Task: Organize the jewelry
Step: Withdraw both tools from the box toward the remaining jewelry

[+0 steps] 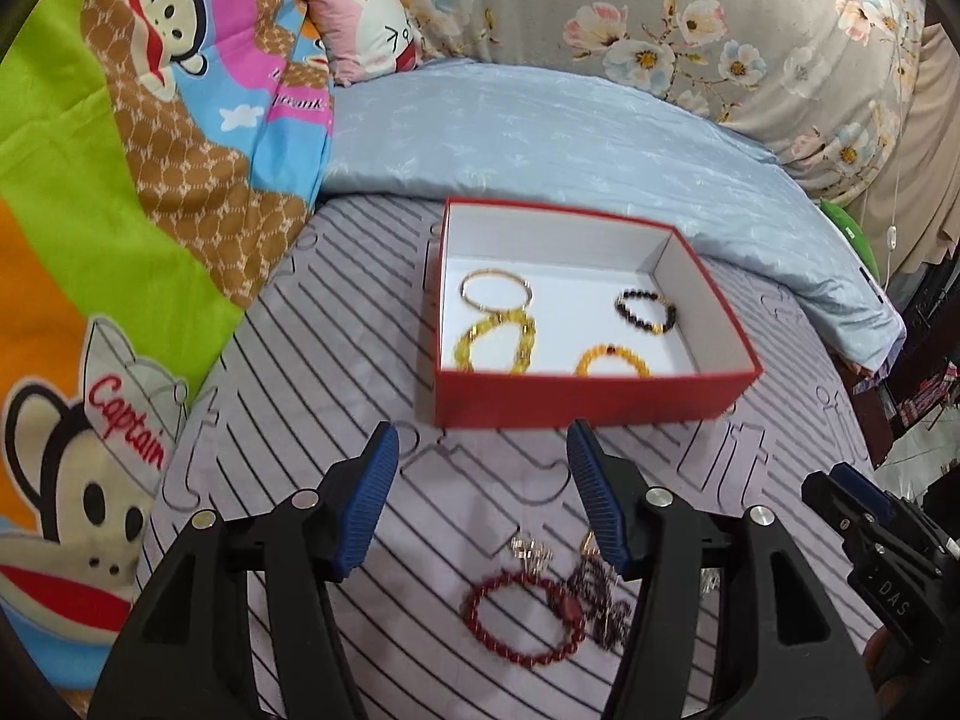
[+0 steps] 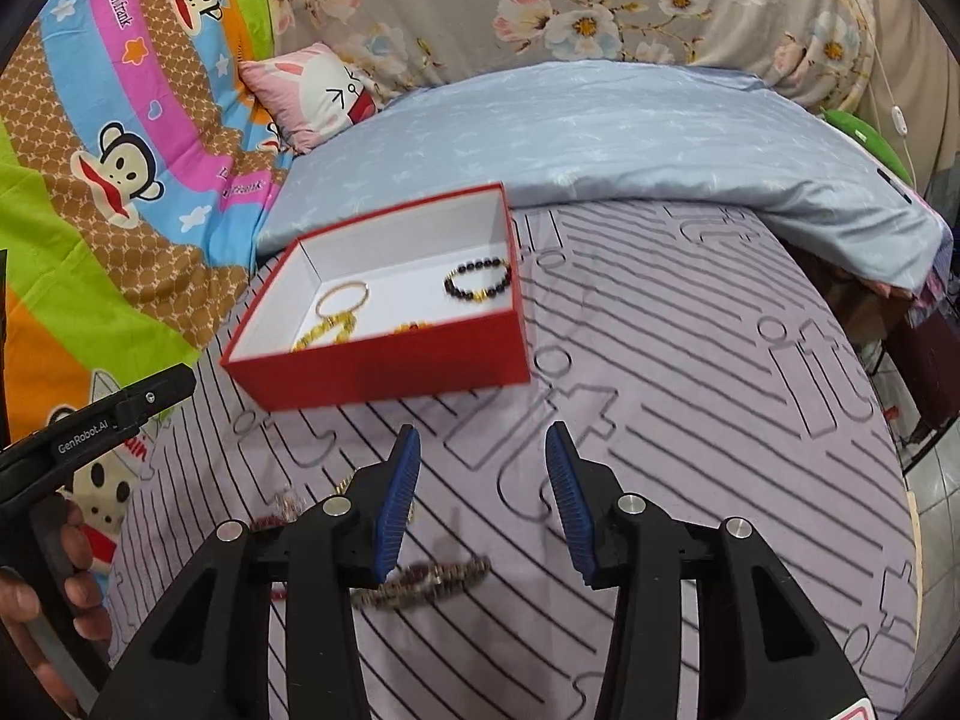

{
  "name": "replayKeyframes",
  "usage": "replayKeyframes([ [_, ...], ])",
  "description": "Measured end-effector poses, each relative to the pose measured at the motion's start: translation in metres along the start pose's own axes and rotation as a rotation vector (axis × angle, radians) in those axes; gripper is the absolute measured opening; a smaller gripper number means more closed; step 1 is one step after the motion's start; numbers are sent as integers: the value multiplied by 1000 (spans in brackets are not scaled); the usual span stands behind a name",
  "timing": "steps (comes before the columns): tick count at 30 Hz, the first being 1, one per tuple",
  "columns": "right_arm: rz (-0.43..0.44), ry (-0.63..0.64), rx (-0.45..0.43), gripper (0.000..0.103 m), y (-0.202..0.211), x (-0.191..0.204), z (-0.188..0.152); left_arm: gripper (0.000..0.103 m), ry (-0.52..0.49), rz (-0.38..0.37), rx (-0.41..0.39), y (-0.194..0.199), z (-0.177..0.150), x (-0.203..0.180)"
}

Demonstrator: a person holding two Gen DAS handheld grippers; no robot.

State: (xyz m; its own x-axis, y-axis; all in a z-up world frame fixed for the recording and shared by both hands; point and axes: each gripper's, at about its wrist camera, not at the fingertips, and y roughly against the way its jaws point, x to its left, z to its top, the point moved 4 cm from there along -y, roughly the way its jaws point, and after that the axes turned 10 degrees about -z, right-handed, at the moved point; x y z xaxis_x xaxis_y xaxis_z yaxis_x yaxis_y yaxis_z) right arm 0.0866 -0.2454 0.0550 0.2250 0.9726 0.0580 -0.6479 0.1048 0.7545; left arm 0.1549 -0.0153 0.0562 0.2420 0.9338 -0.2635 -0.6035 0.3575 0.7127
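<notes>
A red box (image 1: 576, 405) with a white inside sits on the striped bed sheet; it also shows in the right wrist view (image 2: 384, 369). In it lie a thin gold bangle (image 1: 495, 290), a yellow bead bracelet (image 1: 497, 341), an orange bead bracelet (image 1: 612, 360) and a black bead bracelet (image 1: 647, 312). On the sheet near me lie a red bead bracelet (image 1: 523, 617), a dark beaded piece (image 1: 600, 594) and a small gold piece (image 1: 531, 552). My left gripper (image 1: 483, 450) is open and empty above them. My right gripper (image 2: 483, 450) is open and empty above a dark beaded bracelet (image 2: 420, 582).
A folded light-blue quilt (image 1: 540, 138) lies behind the box. A cartoon-monkey blanket (image 1: 120, 180) is heaped at the left, a floral pillow (image 1: 690, 18) at the back. The bed edge drops off at the right (image 2: 900, 480).
</notes>
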Motion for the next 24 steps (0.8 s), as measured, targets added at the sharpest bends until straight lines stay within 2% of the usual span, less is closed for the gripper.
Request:
replayKeyframes([
  [14, 0, 0, 94, 43, 3, -9, -62, 56, 15, 0, 112, -12, -77, 14],
  [21, 20, 24, 109, 43, 3, 4, -72, 56, -14, 5, 129, -24, -92, 9],
  [24, 31, 40, 111, 43, 5, 10, -74, 51, -17, 9, 140, -32, -95, 8],
])
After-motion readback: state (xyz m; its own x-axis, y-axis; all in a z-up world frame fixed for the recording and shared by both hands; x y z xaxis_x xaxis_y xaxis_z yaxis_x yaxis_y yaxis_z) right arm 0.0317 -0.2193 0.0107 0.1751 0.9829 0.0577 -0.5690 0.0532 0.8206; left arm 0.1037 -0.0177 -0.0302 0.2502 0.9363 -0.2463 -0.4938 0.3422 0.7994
